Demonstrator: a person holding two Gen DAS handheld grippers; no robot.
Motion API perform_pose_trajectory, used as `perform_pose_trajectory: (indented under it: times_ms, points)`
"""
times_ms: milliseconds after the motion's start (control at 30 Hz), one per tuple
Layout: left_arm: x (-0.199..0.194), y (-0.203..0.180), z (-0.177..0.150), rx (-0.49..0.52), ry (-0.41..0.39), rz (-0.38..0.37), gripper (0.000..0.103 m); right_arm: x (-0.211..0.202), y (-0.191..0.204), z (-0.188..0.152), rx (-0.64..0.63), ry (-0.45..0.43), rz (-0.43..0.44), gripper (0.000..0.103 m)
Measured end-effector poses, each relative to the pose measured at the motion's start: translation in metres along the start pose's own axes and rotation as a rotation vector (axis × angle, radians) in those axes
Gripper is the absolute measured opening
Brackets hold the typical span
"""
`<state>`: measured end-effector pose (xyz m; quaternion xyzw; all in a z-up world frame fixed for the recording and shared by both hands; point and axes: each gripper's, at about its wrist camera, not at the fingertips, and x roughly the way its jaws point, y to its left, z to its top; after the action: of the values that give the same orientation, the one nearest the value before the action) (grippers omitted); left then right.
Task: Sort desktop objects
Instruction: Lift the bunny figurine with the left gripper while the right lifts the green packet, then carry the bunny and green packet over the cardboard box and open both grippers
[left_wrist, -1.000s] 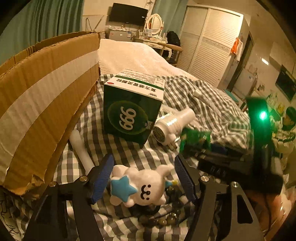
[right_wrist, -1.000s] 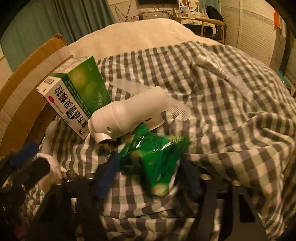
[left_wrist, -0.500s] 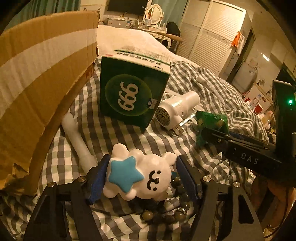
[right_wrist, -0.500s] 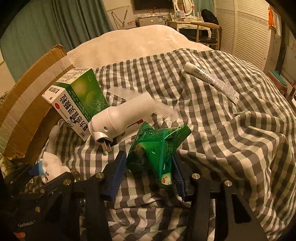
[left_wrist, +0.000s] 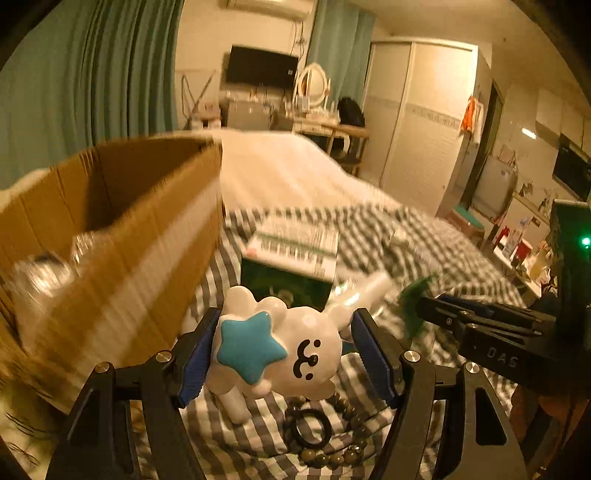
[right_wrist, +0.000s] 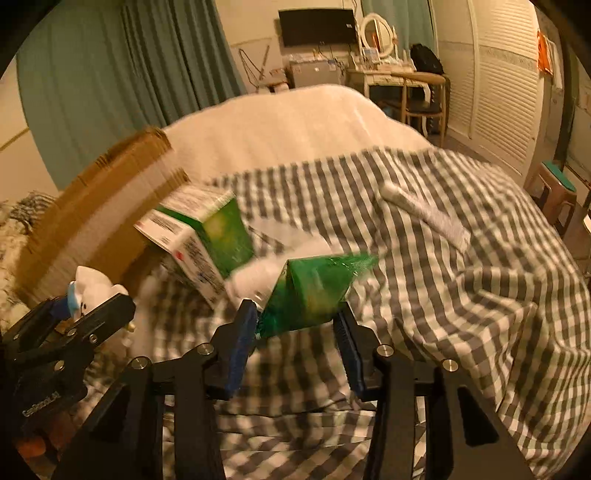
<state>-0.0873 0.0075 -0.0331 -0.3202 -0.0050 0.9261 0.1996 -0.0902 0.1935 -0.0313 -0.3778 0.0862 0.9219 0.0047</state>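
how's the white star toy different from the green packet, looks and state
The white star toy is smooth, rounded and hard-looking, with a blue star and a printed face; the green packet is a crinkly, shiny foil pouch. The toy spans wide-set left tongs; the packet sits between narrower right tongs. Both are held clear above the checked blanket.

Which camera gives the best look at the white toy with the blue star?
The left wrist view: the white toy sits large and sharp between the left gripper pads, star and face toward the camera. The right wrist view shows only its small top behind that gripper's black frame, at far left.
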Motion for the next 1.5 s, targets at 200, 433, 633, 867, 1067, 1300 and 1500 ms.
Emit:
perform_pose_trajectory:
  times_ms: [200,433,633,867,1067,1300,1500]
  points:
    - [-0.016,0.006,0.010,0.008,-0.057,0.018,0.073,0.007,0.013,-0.004,-0.035,0.039,-0.019,0.031]
    - [0.007,0.005,-0.003,0.023,-0.006,0.044,0.073,0.031,0.012,-0.016,-0.032,0.082,-0.065,0.058]
    - [0.022,0.007,-0.010,0.000,0.032,0.039,0.073,0.065,0.010,-0.020,-0.066,0.125,-0.098,0.058]
    - [0.035,0.006,-0.015,0.003,0.054,0.039,0.073,0.079,0.006,-0.030,-0.078,0.144,-0.072,0.041]
    - [0.032,0.002,-0.014,0.011,0.038,0.042,0.073,0.060,-0.001,-0.028,-0.050,0.116,-0.026,0.038]
    - [-0.012,-0.004,0.010,0.001,-0.078,0.029,0.073,0.000,0.012,0.003,-0.016,-0.035,0.051,0.038]
    - [-0.069,0.007,0.040,-0.008,-0.220,0.059,0.073,-0.042,0.060,0.040,-0.079,-0.133,0.141,0.038]
